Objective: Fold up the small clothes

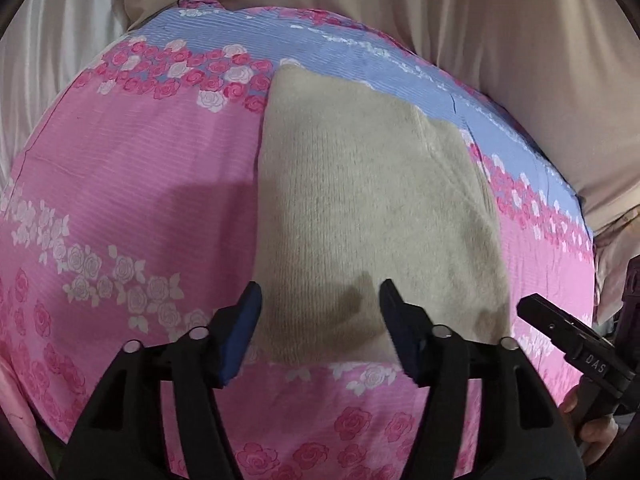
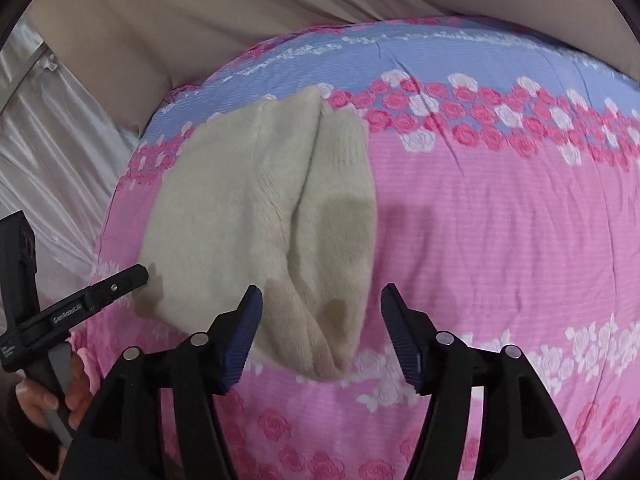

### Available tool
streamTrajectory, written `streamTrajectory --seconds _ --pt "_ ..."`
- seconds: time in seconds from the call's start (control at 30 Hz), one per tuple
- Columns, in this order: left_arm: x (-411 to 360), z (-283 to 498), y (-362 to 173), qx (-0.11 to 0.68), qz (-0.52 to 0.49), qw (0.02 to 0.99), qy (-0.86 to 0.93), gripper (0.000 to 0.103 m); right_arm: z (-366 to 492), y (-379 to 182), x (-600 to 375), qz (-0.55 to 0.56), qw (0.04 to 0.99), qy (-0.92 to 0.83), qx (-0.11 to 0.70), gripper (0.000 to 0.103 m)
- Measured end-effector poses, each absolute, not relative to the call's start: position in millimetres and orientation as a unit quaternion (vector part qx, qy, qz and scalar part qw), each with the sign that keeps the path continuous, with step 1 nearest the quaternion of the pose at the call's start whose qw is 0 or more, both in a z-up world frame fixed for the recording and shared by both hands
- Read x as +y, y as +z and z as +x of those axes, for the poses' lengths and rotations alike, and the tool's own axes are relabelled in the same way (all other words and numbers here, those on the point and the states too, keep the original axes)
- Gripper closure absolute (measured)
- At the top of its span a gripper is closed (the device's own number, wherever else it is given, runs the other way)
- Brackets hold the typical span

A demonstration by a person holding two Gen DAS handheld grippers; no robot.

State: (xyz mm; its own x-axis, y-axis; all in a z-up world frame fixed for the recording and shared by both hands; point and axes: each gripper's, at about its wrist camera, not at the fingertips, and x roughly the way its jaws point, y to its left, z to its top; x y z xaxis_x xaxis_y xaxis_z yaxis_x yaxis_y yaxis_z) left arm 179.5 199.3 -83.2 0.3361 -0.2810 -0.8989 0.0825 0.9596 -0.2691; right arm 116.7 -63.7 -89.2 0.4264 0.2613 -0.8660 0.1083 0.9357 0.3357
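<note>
A small cream knit garment (image 1: 360,216) lies folded on a pink and blue rose-print bedcover (image 1: 152,184). My left gripper (image 1: 320,316) is open and empty, hovering just above the garment's near edge. In the right wrist view the garment (image 2: 256,216) lies left of centre, with a fold seam running down its middle. My right gripper (image 2: 320,316) is open and empty above its near right corner. The right gripper's finger shows at the left wrist view's right edge (image 1: 560,328). The left gripper's finger shows at the right wrist view's left edge (image 2: 108,288).
The bedcover (image 2: 500,240) spreads wide to the right of the garment. Beige curtain fabric (image 1: 480,20) hangs behind the bed. White satin cloth (image 2: 44,152) lies at the left. A hand (image 2: 44,400) grips the left tool's handle.
</note>
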Motion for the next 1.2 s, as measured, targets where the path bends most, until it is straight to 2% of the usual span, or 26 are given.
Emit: streamTrajectory --seconds 0.07,0.17,0.23,0.27,0.3,0.37,0.4,0.5,0.57,0.6,0.63,0.67,0.7,0.8,0.93,1.0,1.07,1.2 --pt "202.7 186.2 -87.9 0.568 -0.094 0.811 -0.105 0.036 133.0 -95.3 -61.1 0.171 0.819 0.051 0.545 0.030" --pt "208.1 199.8 -107.8 0.593 -0.110 0.790 -0.108 0.029 153.7 -126.3 -55.4 0.177 0.794 0.058 0.579 0.028" --pt "214.0 208.0 -126.2 0.608 -0.141 0.770 -0.128 0.030 158.7 -140.5 -56.0 0.201 0.785 0.064 0.583 0.023" --pt "215.7 209.9 -132.5 0.612 -0.155 0.763 -0.138 0.035 159.8 -142.5 -56.9 0.208 0.784 0.066 0.581 0.026" --pt "217.7 211.7 -136.7 0.613 -0.165 0.758 -0.147 0.037 161.0 -140.0 -56.9 0.210 0.783 0.075 0.580 0.041" --pt "219.4 213.5 -133.6 0.608 -0.167 0.757 -0.172 0.051 160.4 -123.5 -56.6 0.205 0.785 0.084 0.578 0.066" --pt "219.9 213.8 -128.8 0.604 -0.165 0.758 -0.182 0.054 156.2 -105.6 -57.8 0.199 0.794 0.092 0.567 0.080" --pt "216.2 213.3 -107.0 0.587 -0.163 0.762 -0.218 0.058 133.5 -51.9 -67.9 0.190 0.824 0.096 0.525 0.090" --pt "207.0 211.0 -93.2 0.570 -0.145 0.771 -0.247 0.055 123.7 -38.9 -74.9 0.177 0.836 0.085 0.513 0.090" --pt "203.6 211.1 -93.1 0.568 -0.134 0.773 -0.249 0.051 122.9 -44.0 -77.1 0.168 0.836 0.081 0.516 0.082" --pt "198.8 213.1 -98.7 0.572 -0.108 0.778 -0.235 0.041 124.9 -60.1 -79.5 0.157 0.828 0.070 0.534 0.078" --pt "195.6 215.5 -108.7 0.584 -0.082 0.780 -0.211 0.040 125.7 -75.2 -82.5 0.145 0.816 0.049 0.558 0.075" --pt "193.8 216.3 -115.6 0.594 -0.067 0.778 -0.192 0.040 122.7 -86.2 -87.1 0.145 0.803 0.020 0.577 0.075" --pt "212.1 201.0 -102.0 0.585 -0.101 0.779 -0.202 0.042 100.9 -75.5 -92.1 0.187 0.811 0.036 0.553 0.075" --pt "216.6 154.2 -77.0 0.583 -0.031 0.773 -0.249 0.041 72.7 -58.9 -56.1 0.137 0.817 0.112 0.549 0.078" --pt "213.7 132.2 -83.7 0.598 0.008 0.757 -0.264 0.040 67.7 -73.4 -31.4 0.101 0.798 0.142 0.577 0.085" --pt "200.4 121.5 -101.1 0.614 0.033 0.745 -0.258 0.042 69.6 -93.7 -17.0 0.078 0.782 0.146 0.601 0.085" --pt "182.8 128.2 -115.3 0.594 -0.014 0.770 -0.235 0.048 84.1 -115.4 -12.7 0.080 0.778 0.125 0.610 0.086"
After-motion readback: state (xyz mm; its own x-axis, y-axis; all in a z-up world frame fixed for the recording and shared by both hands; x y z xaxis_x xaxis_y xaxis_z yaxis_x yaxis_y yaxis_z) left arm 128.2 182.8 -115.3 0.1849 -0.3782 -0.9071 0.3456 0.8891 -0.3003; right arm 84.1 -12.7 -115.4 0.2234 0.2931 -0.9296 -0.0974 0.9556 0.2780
